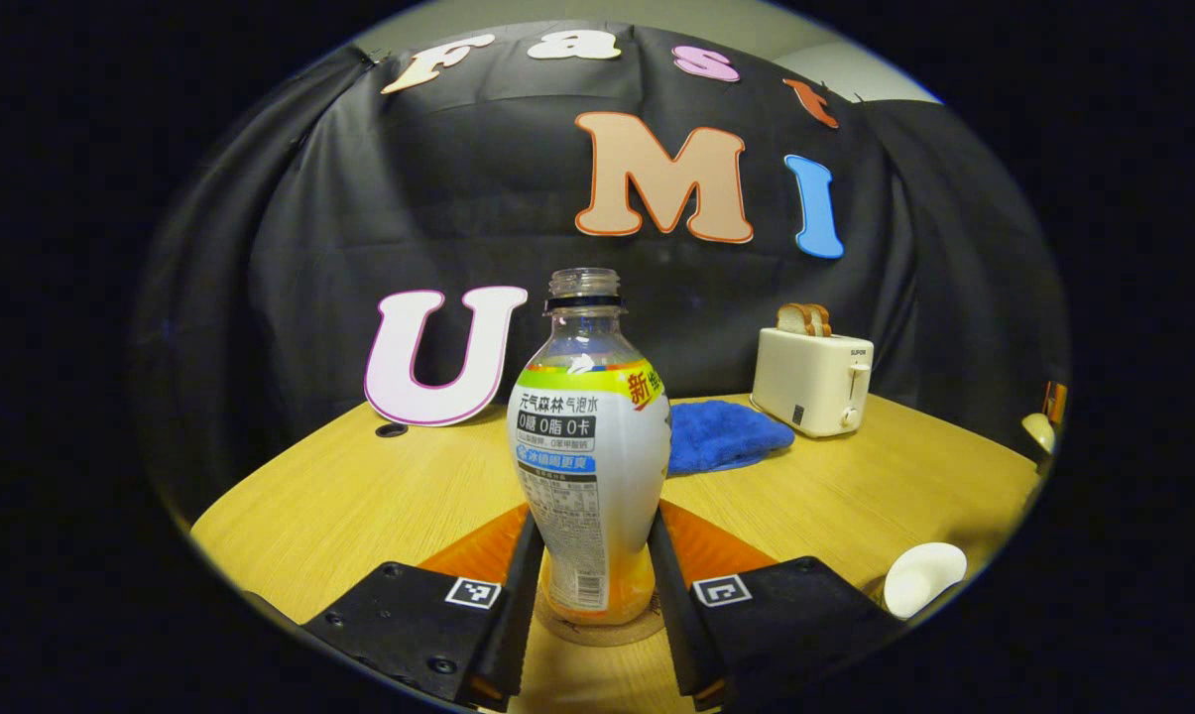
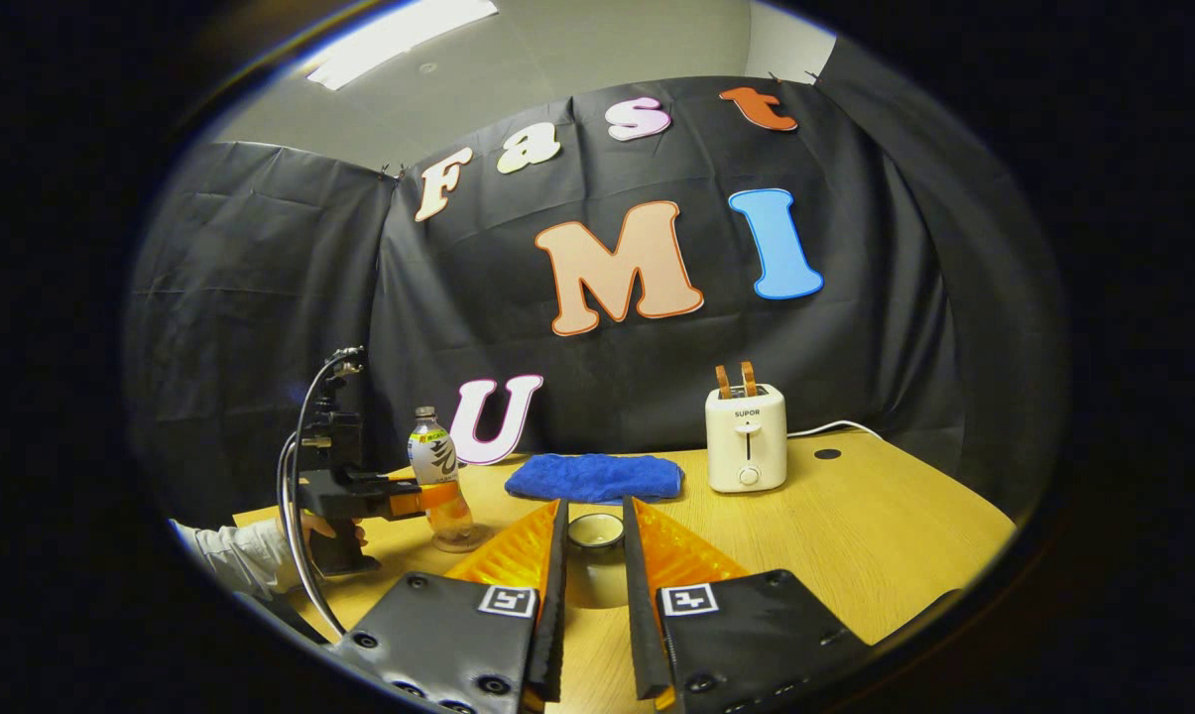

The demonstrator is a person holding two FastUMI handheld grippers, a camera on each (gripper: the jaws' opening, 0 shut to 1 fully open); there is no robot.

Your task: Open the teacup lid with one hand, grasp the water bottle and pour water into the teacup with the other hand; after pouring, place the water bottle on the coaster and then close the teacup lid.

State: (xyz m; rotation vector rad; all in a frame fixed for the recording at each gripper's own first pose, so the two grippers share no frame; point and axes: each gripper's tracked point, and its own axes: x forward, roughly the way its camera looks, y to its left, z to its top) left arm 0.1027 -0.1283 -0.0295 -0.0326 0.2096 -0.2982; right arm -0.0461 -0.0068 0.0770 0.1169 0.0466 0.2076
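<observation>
In the left gripper view we see 1 water bottle [image 1: 589,451] upright on 1 coaster [image 1: 597,627], our left claw [image 1: 591,585] closed on its base; 1 lid [image 1: 922,577] lies near the counter [image 1: 359,506] edge. In the right gripper view, our right claw [image 2: 593,585] brackets 1 teacup [image 2: 595,533], narrowly open.

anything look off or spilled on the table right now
No spill shows on the table. The water bottle stands upright on the coaster, capless, between the left gripper fingers. The teacup sits open ahead of the right gripper, and its lid lies apart near the table edge.
</observation>
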